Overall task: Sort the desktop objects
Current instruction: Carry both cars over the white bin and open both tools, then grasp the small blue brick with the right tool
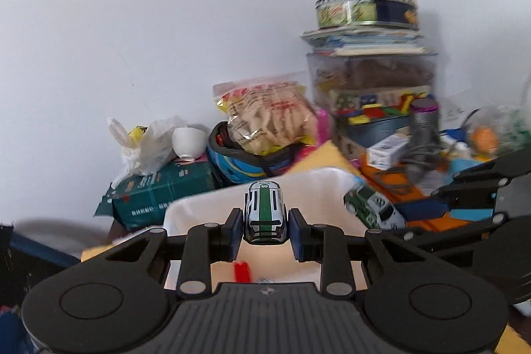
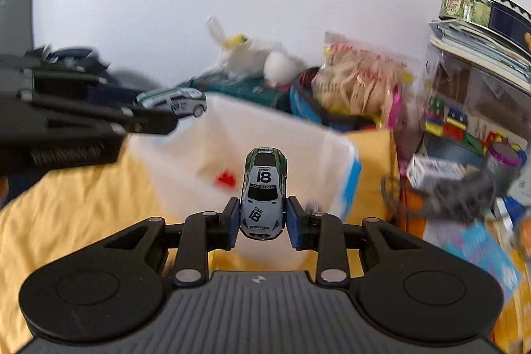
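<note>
In the left wrist view my left gripper (image 1: 265, 231) is shut on a silver toy car with a green stripe (image 1: 265, 211), held above a white bin (image 1: 199, 208). A small red brick (image 1: 242, 271) lies inside the bin. In the right wrist view my right gripper (image 2: 264, 223) is shut on a white and green race car numbered 18 (image 2: 264, 188), raised over the same white bin (image 2: 335, 161), where the red brick (image 2: 225, 179) shows again. Each gripper appears in the other's view, with the race car (image 1: 373, 208) at right and the silver car (image 2: 172, 102) at left.
A yellow cloth (image 2: 66, 204) covers the table. Behind the bin stand a snack bag (image 1: 265, 115), a green package (image 1: 159, 191), a white cup (image 1: 187, 140) and a plastic bag (image 1: 142, 145). At right, a clear box of toy blocks (image 1: 371, 95) carries books and a round tin (image 1: 365, 9).
</note>
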Motion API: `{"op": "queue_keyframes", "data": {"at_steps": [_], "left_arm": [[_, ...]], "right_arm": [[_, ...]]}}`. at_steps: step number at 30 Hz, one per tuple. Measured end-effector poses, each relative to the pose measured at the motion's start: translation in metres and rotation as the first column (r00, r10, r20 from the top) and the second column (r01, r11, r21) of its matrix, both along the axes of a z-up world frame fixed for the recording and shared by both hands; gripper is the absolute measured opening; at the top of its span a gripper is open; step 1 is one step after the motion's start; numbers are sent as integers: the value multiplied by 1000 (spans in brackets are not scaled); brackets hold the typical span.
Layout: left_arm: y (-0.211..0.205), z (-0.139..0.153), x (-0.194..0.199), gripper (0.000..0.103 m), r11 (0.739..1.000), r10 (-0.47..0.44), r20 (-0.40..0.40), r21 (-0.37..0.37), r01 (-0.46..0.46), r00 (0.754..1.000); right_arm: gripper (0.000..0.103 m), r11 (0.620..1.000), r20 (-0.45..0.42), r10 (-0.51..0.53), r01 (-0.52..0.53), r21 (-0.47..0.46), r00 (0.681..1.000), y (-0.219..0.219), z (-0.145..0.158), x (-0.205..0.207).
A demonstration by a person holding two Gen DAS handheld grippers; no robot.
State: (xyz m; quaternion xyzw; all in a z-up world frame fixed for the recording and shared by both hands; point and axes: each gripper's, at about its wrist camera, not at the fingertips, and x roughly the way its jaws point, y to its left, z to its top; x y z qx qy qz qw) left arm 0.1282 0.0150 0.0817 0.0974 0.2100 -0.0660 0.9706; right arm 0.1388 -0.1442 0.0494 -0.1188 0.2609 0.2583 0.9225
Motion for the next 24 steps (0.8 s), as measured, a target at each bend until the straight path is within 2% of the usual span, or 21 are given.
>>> {"op": "queue_keyframes", "data": {"at_steps": [2, 3, 4, 6, 7, 8, 10, 13, 16, 20, 24], "left_arm": [[0, -8, 28, 33, 1000, 29, -32, 1, -29, 999], [1, -12, 40, 33, 999, 37, -73, -1, -37, 997], [2, -18, 50, 33, 999, 41, -117, -9, -42, 992], [3, -28, 58, 36, 998, 53, -147, -9, -55, 988], [3, -31, 55, 43, 998, 57, -157, 5, -57, 986], [3, -31, 49, 47, 999, 45, -151, 11, -44, 988], [6, -28, 30, 52, 1000, 4, -119, 4, -4, 993], [12, -30, -2, 55, 1000, 1, -129, -28, -5, 992], [16, -45, -38, 60, 995, -38, -169, -101, 21, 985], [6, -74, -86, 60, 996, -68, -249, -74, 51, 966], [-5, -100, -120, 60, 996, -90, -320, -49, 79, 943]], "right_arm": [[33, 999, -18, -42, 43, 28, 999, 10, 2, 25], [33, 998, -19, -52, 52, 29, 998, 14, 2, 32], [33, 998, -22, -65, 65, 14, 998, 20, -2, 41], [34, 995, -31, -102, 102, -20, 994, 27, -14, 54], [35, 991, -40, -125, 123, -47, 991, 29, -21, 56], [35, 988, -55, -146, 142, -63, 988, 29, -26, 57], [36, 991, -70, -134, 133, -21, 988, 19, -28, 50], [36, 994, -68, -108, 109, 6, 992, 7, -26, 33], [36, 999, -64, -44, 46, 22, 997, -1, -26, 10], [36, 999, -85, 47, -49, -17, 995, -6, -40, -23], [37, 994, -198, 109, -109, 12, 974, -14, -60, -46]]}}
